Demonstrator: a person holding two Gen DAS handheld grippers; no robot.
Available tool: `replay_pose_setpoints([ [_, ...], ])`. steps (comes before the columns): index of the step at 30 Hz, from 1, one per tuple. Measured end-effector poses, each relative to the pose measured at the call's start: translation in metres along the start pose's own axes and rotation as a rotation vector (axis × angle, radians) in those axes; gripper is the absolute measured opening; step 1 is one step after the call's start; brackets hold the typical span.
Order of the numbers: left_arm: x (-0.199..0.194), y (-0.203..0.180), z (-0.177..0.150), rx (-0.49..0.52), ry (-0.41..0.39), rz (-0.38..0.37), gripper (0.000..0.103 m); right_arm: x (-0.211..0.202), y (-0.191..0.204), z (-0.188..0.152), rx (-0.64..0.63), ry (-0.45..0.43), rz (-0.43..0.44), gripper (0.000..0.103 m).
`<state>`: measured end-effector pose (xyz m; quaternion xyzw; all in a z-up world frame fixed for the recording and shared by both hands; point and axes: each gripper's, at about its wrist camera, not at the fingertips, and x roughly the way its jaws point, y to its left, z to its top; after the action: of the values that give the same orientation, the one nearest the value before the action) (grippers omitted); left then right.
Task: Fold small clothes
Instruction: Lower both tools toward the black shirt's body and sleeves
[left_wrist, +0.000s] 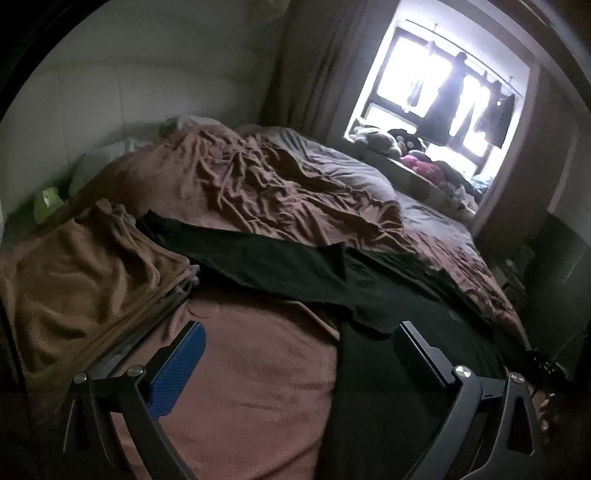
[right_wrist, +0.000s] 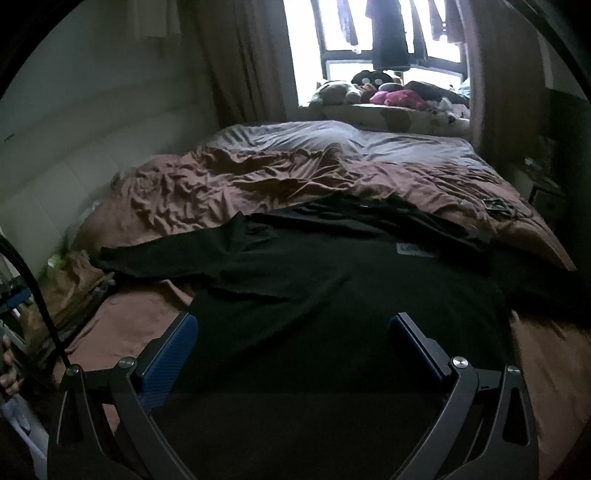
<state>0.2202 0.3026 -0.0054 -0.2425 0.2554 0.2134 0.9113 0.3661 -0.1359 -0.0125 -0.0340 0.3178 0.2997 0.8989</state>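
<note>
Both grippers (left_wrist: 299, 328) (right_wrist: 293, 321) agape, blk shirt (right_wrist: 332, 280) flat

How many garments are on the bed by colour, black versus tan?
Black: 1, the long-sleeved black top spread flat between both open grippers.
Tan: 1, the folded tan garment at the bed's left edge.
Total: 2

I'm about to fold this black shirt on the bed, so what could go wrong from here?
The black shirt lies on a rumpled brown blanket; closing the open right gripper could pinch the blanket too. One sleeve reaches the folded tan pile, so pulling it might disturb that pile. The room is dim and the shirt dark, so the left gripper may miss the hem.
</note>
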Motion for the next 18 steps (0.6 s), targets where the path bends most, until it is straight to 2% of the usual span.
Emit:
replay_pose_setpoints([
  [11, 0.078, 0.021, 0.009, -0.067, 0.059, 0.031, 0.101, 0.052, 0.005, 0.033, -0.037, 0.043, 0.04, 0.103],
  [18, 0.124, 0.032, 0.005, -0.093, 0.104, 0.055, 0.098, 0.104, 0.004, 0.058, 0.014, 0.068, 0.003, 0.103],
])
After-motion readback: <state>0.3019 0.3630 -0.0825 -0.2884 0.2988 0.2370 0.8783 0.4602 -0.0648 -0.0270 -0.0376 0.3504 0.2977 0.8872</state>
